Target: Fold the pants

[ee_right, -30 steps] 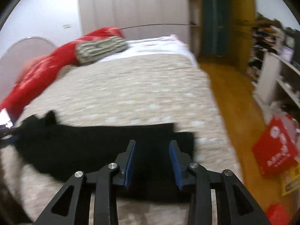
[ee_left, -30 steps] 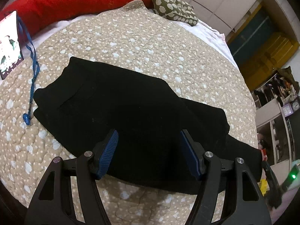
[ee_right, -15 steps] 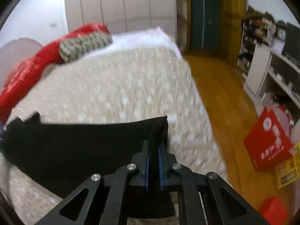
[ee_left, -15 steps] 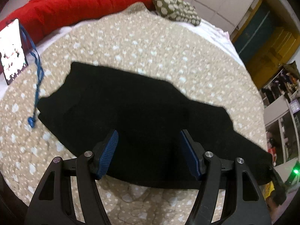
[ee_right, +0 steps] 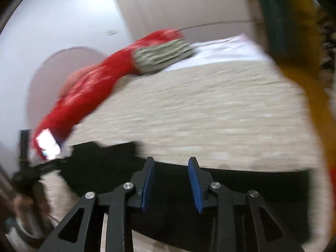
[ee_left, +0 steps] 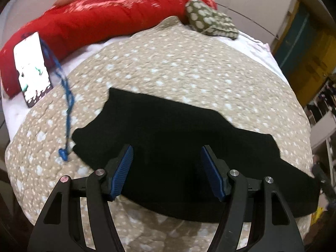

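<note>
Left gripper (ee_left: 167,171) gapes empty; right gripper (ee_right: 171,183) opening, released; pants (ee_left: 178,138) lie part-folded, further folds remaining.

The bed (ee_left: 189,67) has a tan quilt with white spots. Black pants (ee_left: 178,138) lie flat near its front edge. A red blanket (ee_left: 100,21) and a green spotted pillow (ee_left: 210,22) lie along the far edge. A phone (ee_left: 32,69) with a blue cord (ee_left: 68,105) sits by the left edge.
</note>
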A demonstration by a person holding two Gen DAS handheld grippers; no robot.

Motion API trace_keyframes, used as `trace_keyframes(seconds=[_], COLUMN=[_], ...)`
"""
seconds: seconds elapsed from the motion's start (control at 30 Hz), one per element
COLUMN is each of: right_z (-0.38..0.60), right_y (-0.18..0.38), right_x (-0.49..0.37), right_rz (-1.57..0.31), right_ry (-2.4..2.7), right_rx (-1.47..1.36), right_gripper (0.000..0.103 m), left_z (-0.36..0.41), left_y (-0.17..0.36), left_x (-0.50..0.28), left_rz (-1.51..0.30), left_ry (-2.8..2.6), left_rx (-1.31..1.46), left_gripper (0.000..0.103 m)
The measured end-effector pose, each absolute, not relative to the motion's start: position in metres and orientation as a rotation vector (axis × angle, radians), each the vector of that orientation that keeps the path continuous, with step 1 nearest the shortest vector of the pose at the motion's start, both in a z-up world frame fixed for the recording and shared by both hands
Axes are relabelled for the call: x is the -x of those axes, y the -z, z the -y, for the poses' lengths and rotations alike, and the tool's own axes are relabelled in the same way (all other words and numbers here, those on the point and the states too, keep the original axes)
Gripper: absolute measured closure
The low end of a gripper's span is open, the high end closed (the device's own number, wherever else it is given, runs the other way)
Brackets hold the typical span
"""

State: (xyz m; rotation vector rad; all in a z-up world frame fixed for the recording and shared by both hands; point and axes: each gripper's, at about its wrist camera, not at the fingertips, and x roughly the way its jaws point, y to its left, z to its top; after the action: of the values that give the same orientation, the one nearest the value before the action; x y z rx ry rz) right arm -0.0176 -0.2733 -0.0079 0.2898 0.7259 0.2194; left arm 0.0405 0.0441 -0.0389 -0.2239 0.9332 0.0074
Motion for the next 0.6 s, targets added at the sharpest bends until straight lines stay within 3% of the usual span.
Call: trace_keyframes(seconds=[0.23,0.3,0.47,0.6], right_z=[0.205,0.199,0.199,0.197], right_y=[0.047,0.058,0.046,0.069], right_x=[-0.078,-0.088,-0.081,-0.096], right_rz=[-0.882,-0.917,-0.811,-0.859], right_ry=[-0.294,-0.31,-0.263,-0.22], right_rx=[-0.197,-0.179,-0.121,-0.171], right_gripper=[0.072,0.094,0.096,0.096], left_z=[-0.053,-0.05,-0.052,-0.046], left_y=[0.051,0.053,0.058,0.06], left_x=[-0.039,-0.038,-0.042,-0.043], left_rz=[-0.947,-0.947,-0.947,-0.943], left_ry=[-0.014,-0.015,-0.009,-0.024], left_rx=[0.212,0.199,0.211,0.165], left_gripper=[0.036,0.036,0.036,0.036])
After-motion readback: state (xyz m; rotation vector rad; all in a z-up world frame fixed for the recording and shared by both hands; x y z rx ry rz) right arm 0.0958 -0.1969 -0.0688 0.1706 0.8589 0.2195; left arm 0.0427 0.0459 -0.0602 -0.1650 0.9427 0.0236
